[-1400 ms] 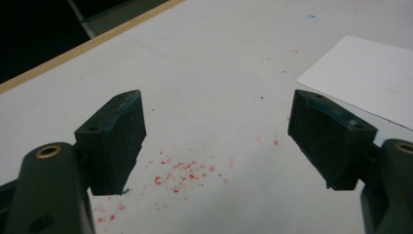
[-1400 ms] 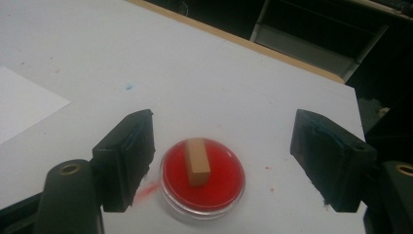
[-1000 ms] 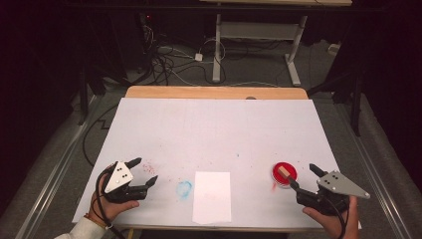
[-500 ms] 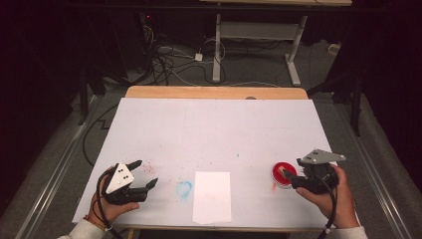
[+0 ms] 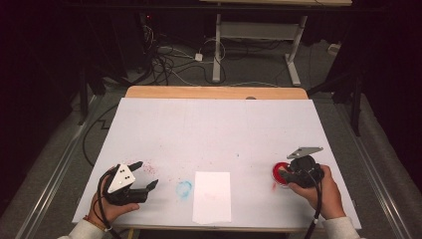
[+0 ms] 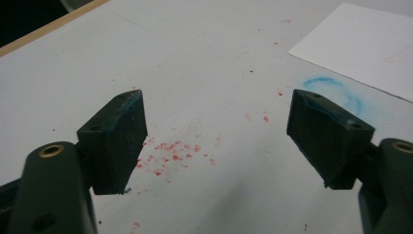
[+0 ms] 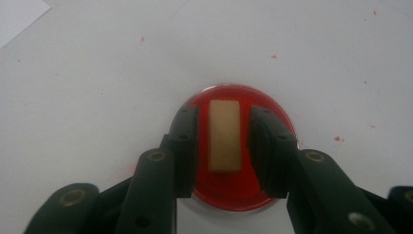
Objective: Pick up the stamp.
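Closing in on the tan block (image 7: 224, 135), the right tool (image 7: 225, 146) has just been squeezing shut, with small gaps left on both sides. The block lies in the red dish (image 7: 287, 122) on the tabletop (image 5: 214, 129). A crooked pinch could tip it and splash red paint. The left tool (image 6: 216, 141) stays wide open.

You have a glossy red dish (image 7: 234, 146), a matt tan wooden-looking block (image 7: 224, 135), and matt white paper (image 5: 212, 195).

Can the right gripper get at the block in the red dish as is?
Probably yes: the right gripper already straddles the block in the red dish, jaws just closing with small gaps left, nothing between.
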A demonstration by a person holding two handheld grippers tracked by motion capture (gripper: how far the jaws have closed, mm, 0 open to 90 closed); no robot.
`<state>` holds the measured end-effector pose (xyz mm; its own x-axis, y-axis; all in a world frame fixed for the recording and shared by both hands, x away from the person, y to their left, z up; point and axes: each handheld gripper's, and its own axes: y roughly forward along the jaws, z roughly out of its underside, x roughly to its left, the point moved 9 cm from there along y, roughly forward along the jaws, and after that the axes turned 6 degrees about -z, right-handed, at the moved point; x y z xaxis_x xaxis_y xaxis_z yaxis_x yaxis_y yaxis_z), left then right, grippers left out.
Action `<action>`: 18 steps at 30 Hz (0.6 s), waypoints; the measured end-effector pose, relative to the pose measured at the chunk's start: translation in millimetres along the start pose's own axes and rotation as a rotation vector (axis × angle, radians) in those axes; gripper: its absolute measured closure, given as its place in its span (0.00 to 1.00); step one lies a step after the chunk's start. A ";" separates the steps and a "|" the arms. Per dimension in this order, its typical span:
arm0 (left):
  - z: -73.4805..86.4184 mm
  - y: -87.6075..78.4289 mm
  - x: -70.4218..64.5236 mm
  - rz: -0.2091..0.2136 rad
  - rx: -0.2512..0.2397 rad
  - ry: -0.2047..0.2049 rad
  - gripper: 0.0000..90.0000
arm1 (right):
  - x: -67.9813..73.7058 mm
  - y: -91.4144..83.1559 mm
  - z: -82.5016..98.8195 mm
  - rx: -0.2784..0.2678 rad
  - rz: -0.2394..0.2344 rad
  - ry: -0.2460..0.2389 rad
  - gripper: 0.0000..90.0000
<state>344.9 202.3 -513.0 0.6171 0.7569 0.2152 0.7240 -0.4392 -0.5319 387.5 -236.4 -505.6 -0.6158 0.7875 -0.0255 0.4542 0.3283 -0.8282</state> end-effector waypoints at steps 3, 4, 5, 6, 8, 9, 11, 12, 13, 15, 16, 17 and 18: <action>0.6 0.5 0.0 0.000 0.005 0.000 0.24 | -0.9 2.5 2.2 0.011 -0.003 -0.004 0.82; 0.8 0.7 0.0 0.000 0.007 0.002 0.24 | -0.8 3.1 2.1 0.009 -0.002 -0.006 0.84; 0.8 0.7 0.0 0.000 0.007 0.002 0.24 | -0.9 3.7 1.7 0.006 -0.002 -0.007 0.84; 1.1 0.9 0.3 0.001 0.009 0.005 0.24 | -1.3 4.1 1.4 0.004 -0.001 -0.008 0.84; 1.4 1.0 0.6 0.000 0.012 0.007 0.24 | -1.0 4.5 1.3 0.003 -0.001 -0.011 0.84; 1.4 0.7 0.7 0.001 0.011 0.007 0.24 | -0.9 4.6 1.3 0.001 0.000 -0.012 0.85; 1.5 0.6 0.7 0.002 0.012 0.006 0.24 | -0.8 4.4 1.3 0.000 0.002 -0.023 0.85; 1.5 0.5 0.1 0.003 0.010 0.007 0.24 | -0.8 4.3 1.4 -0.002 0.002 -0.025 0.85; 1.5 0.5 0.1 0.003 0.010 0.007 0.24 | -0.8 4.2 1.4 -0.003 0.001 -0.026 0.85; 1.1 -0.2 -0.3 0.003 0.010 0.012 0.24 | -1.2 2.6 1.2 -0.004 0.004 -0.028 0.85; 0.9 -0.4 -0.4 0.003 0.008 0.013 0.24 | -1.4 0.5 0.3 -0.013 0.002 -0.024 0.85; 0.9 -0.4 -0.4 0.003 0.008 0.013 0.24 | -1.4 -2.2 -1.2 -0.026 0.003 -0.019 0.85; 0.9 -0.5 -0.3 0.003 0.007 0.013 0.24 | -1.5 -5.6 -2.8 -0.038 0.001 -0.019 0.85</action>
<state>344.0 202.7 -513.5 0.6231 0.7492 0.2244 0.7201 -0.4376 -0.5384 387.7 -237.9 -499.4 -0.6271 0.7781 -0.0374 0.4787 0.3470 -0.8065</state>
